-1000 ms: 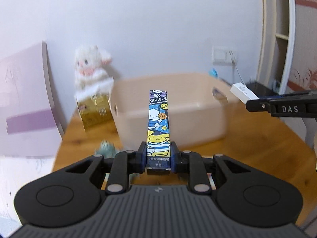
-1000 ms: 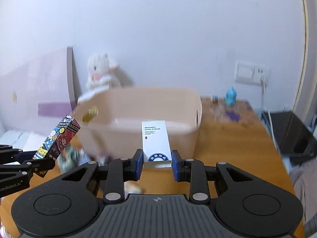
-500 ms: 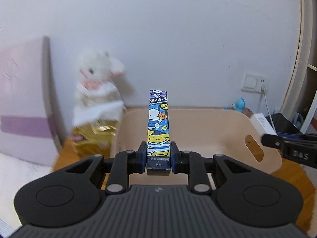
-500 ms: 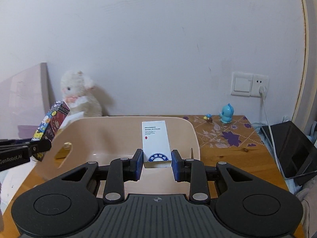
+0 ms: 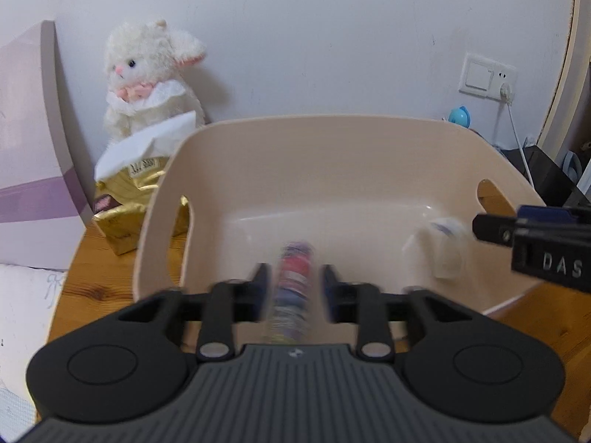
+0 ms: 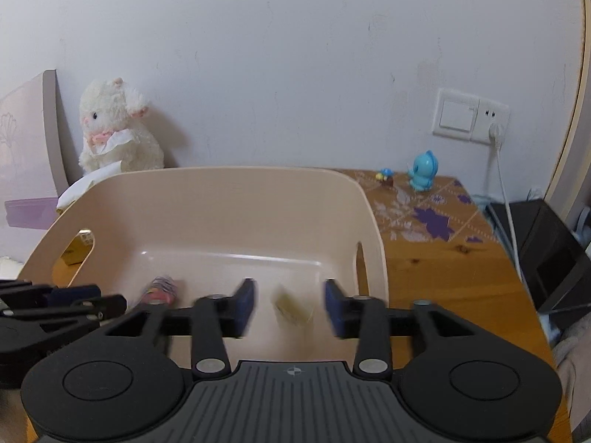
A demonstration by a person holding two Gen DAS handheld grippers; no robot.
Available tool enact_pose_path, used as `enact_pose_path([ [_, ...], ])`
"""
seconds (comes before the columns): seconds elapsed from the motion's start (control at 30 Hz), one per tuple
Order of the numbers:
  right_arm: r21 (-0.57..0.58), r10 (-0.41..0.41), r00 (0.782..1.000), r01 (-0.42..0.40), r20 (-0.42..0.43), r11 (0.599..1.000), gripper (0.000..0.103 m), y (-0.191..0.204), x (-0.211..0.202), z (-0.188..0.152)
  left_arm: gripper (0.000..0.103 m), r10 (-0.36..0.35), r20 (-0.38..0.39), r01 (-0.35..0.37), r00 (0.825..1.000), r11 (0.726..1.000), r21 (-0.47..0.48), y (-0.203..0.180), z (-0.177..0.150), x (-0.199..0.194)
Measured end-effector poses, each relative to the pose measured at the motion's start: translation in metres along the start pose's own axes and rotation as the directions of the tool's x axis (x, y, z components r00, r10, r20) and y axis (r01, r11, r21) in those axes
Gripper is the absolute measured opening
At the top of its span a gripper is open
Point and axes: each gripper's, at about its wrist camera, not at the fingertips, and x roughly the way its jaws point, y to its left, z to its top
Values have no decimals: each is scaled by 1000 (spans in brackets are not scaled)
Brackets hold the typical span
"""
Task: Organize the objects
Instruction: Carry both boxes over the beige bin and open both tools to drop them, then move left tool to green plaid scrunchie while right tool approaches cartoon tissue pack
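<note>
Hovering over the beige bin [image 6: 373, 221], both grippers [image 5: 293, 288] [image 6: 290, 304] gape.

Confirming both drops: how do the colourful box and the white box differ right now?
The colourful box is printed blue and red; the white box is plain and pale. The colourful box shows between the left tool's open fingers, the white box between the right tool's, nearer the bin's right handle. Both are motion-blurred, ungripped, over the bin's floor.
</note>
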Motion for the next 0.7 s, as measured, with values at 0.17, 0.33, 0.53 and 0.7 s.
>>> enact_pose_path([
  [0.17,26,29,998,-30,46,999,99,-2,-32,-3,88,13,64,-11,998,1000,-29,7,3,-37],
  [0.33,23,65,995,-67,74,997,103,3,-65,-13,89,61,63,-58,996,997,-60,22,-4,-63],
  [0.53,2,83,994,-83,73,997,103,9,-90,-34,89,83,74,-80,994,995,-52,40,-28,-91],
  [0.7,-25,71,996,-69,60,997,103,16,-101,-58,89,76,56,-74,995,996,-43,57,-52,-101],
])
